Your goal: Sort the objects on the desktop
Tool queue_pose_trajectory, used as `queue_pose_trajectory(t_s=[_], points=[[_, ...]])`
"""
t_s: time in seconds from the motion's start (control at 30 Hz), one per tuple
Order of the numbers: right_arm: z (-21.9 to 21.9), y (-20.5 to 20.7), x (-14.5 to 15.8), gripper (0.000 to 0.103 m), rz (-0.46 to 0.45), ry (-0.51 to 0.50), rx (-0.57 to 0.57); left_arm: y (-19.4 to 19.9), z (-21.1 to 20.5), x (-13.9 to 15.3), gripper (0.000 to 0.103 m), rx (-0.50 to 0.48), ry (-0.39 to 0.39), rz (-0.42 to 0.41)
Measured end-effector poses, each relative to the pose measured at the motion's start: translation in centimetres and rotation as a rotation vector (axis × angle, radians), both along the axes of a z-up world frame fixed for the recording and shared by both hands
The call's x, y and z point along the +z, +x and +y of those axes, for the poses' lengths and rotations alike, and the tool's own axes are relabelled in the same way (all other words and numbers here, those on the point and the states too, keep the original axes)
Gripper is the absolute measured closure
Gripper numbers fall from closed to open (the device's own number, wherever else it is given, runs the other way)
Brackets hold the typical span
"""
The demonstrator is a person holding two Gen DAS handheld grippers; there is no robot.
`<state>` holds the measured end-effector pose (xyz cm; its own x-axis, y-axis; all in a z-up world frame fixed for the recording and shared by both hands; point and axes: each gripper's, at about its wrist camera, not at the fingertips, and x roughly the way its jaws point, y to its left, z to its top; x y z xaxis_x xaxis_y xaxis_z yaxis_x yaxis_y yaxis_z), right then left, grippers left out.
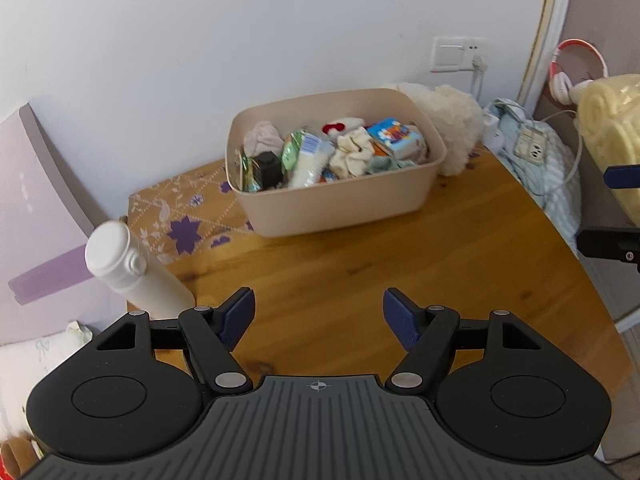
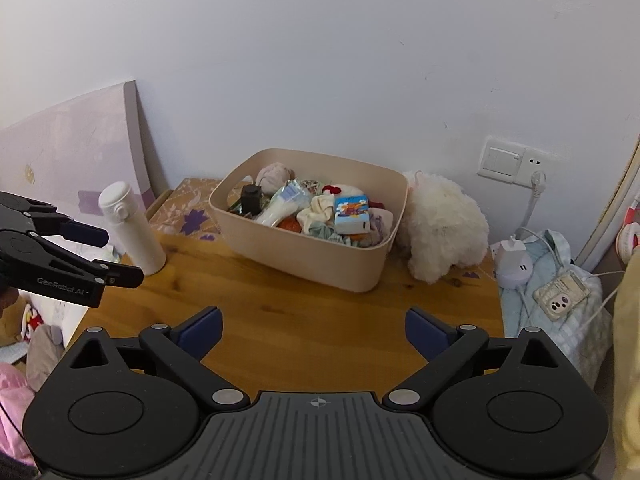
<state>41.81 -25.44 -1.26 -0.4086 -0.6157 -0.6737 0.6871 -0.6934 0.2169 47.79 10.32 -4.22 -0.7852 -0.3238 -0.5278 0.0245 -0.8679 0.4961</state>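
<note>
Bin (image 2: 304, 248) beyond empty right tongs (image 2: 314, 330)

Left tool (image 1: 319, 312): matte black plastic body w/ ribbed dark-grey centre plate, small white crosshair mark near its front edge. Two big rounded black housings either side, each w/ a raised round disc on top. Black link arms run fwd, silver round pivot pins at the joints, triangular cut-outs in the outer arms. Fingers (image 1: 240, 316) tipped w/ dark blue textured pads.

Right tool (image 2: 314, 334): same build, black housings, grey ribbed plate, crosshair mark, silver pins, blue pads (image 2: 202, 332).

Seen side-on in right wrist view, left tool shows grey "GenRobot.AI" lettering on its black side, plus small silver screws.
</note>
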Motion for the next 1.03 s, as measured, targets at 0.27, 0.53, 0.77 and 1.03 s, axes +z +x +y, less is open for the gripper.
queue_pose_trajectory(t_s=[0.27, 0.53, 0.77, 1.03], points=[[1.6, 2.3, 0.6, 0.002, -0.004, 0.026, 0.015, 3.6, 0.3, -0.5, 0.030, 0.008, 0.034, -0.037], [3.3, 4.1, 0.3, 0.000, -0.058, 0.026, 0.001, 6.5, 1.3, -0.5, 0.030, -0.020, 0.057, -0.052], [4.6, 4.9, -0.1, 0.000, -0.084, 0.040, -0.020, 8.1, 2.3, -0.6, 0.030, -0.046, 0.052, -0.067], [5.7, 5.1, -0.3, 0.000, -0.105, 0.041, -0.047, 8.8, 2.3, -0.6, 0.030, -0.046, 0.062, -0.070]])
